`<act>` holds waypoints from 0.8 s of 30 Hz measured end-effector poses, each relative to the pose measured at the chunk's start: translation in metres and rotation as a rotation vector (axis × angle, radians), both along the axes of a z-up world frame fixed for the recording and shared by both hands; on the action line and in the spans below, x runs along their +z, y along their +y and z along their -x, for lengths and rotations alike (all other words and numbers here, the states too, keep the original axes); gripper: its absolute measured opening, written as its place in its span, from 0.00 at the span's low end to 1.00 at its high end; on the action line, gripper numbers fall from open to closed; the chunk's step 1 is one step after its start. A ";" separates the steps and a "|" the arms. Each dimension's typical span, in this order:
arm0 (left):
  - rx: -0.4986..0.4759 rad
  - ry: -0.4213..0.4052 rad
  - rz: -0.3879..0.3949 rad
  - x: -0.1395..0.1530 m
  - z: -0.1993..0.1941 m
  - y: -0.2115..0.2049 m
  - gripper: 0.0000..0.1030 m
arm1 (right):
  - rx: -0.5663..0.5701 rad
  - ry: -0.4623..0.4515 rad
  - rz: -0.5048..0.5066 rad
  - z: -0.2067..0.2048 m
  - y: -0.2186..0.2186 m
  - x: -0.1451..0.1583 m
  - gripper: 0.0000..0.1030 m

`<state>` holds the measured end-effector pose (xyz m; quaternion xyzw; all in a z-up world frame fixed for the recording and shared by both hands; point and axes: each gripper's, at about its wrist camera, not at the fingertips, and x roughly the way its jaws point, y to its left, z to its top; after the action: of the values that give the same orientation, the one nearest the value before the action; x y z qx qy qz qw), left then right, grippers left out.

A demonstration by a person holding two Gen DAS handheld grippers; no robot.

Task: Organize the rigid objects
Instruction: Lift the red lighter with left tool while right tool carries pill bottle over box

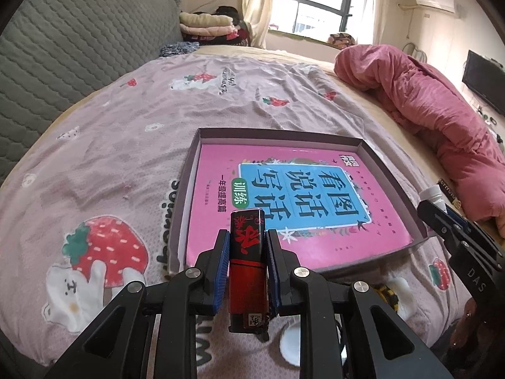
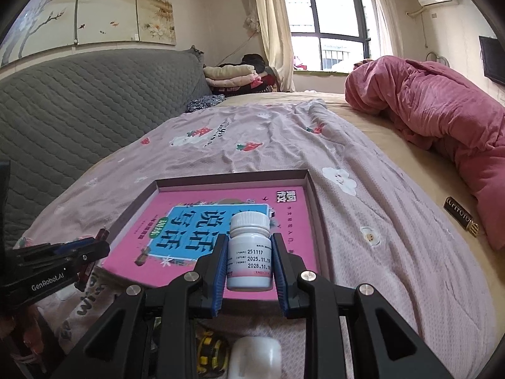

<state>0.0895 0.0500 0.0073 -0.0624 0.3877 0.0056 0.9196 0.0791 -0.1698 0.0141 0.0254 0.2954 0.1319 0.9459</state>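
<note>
My left gripper (image 1: 246,240) is shut on a red and black lighter (image 1: 247,262), held upright over the near edge of a shallow grey box (image 1: 189,170) that holds a pink book (image 1: 284,195). My right gripper (image 2: 249,246) is shut on a white pill bottle (image 2: 250,252), held over the near edge of the same box (image 2: 312,189) and book (image 2: 221,221). The left gripper shows at the left of the right wrist view (image 2: 91,246). The right gripper with the bottle shows at the right of the left wrist view (image 1: 438,211).
The box lies on a pink strawberry-print sheet (image 1: 110,145) on a bed. A crumpled pink duvet (image 2: 442,113) lies at the right. A small black and gold bar (image 2: 460,218) lies by it. A white object (image 2: 255,357) and a yellow-black object (image 2: 208,347) lie below my right gripper. A grey headboard (image 2: 79,104) stands left.
</note>
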 end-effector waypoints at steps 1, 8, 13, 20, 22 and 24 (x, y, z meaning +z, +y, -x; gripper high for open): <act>0.002 0.007 0.001 -0.002 -0.004 0.000 0.22 | -0.004 0.002 -0.003 -0.001 -0.001 -0.001 0.26; 0.017 0.012 -0.002 -0.013 -0.025 0.003 0.22 | -0.031 0.015 0.000 -0.006 -0.011 -0.006 0.26; 0.014 -0.008 -0.009 -0.020 -0.041 0.005 0.22 | -0.048 0.034 0.021 -0.008 -0.014 -0.012 0.26; -0.013 -0.019 -0.026 -0.028 -0.053 0.002 0.22 | -0.074 0.064 0.075 -0.013 -0.013 -0.021 0.26; -0.017 -0.015 -0.016 -0.031 -0.056 0.004 0.22 | -0.076 0.076 0.089 -0.015 -0.012 -0.024 0.26; -0.015 -0.014 -0.006 -0.032 -0.058 0.007 0.22 | -0.082 0.080 0.110 -0.018 -0.009 -0.026 0.26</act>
<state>0.1475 0.0567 -0.0249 -0.0568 0.3819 -0.0005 0.9225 0.0975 -0.1788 -0.0117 -0.0094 0.3383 0.0752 0.9380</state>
